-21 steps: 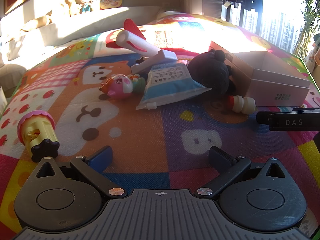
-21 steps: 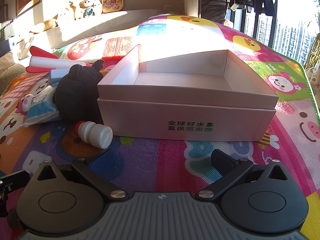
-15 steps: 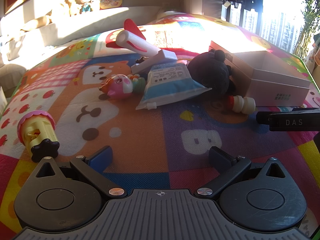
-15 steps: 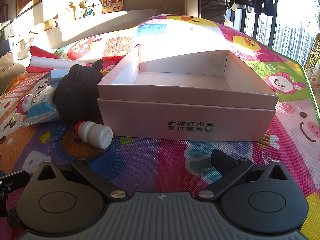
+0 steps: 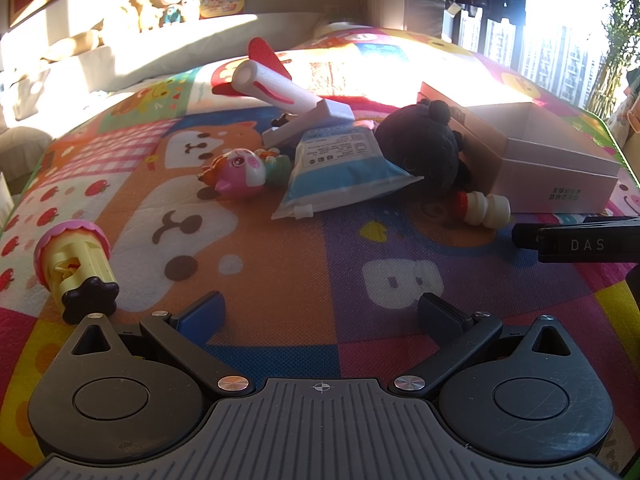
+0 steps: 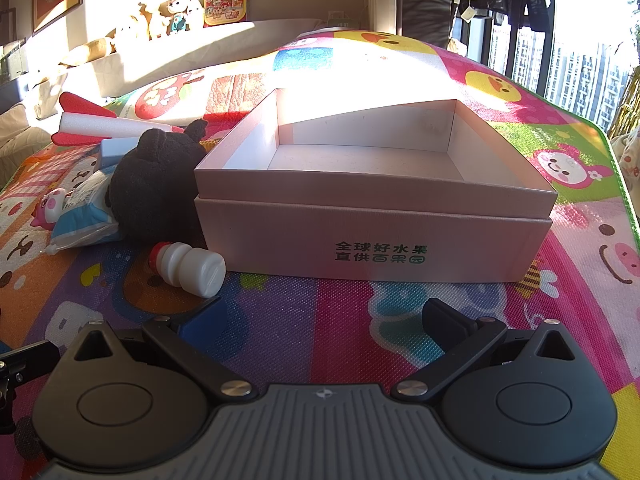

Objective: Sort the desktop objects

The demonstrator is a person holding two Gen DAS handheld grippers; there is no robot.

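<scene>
An open, empty pink cardboard box (image 6: 372,236) sits on the play mat; it also shows in the left wrist view (image 5: 560,168). Left of it lie a black plush toy (image 6: 156,188), a small white bottle with a red cap (image 6: 192,266), a blue-white pouch (image 5: 344,172), a pink pig toy (image 5: 240,174), a white-red foam rocket (image 5: 276,86) and a pale flat box (image 5: 312,120). A pink-yellow cupcake toy (image 5: 76,264) lies at the near left. My left gripper (image 5: 320,312) is open and empty above the mat. My right gripper (image 6: 324,318) is open and empty in front of the box.
The colourful cartoon play mat (image 5: 304,256) covers the whole surface. Part of the right gripper, marked DAS (image 5: 584,242), shows at the right of the left wrist view. A ledge with plush toys (image 6: 180,12) runs along the back wall. Windows are at the right.
</scene>
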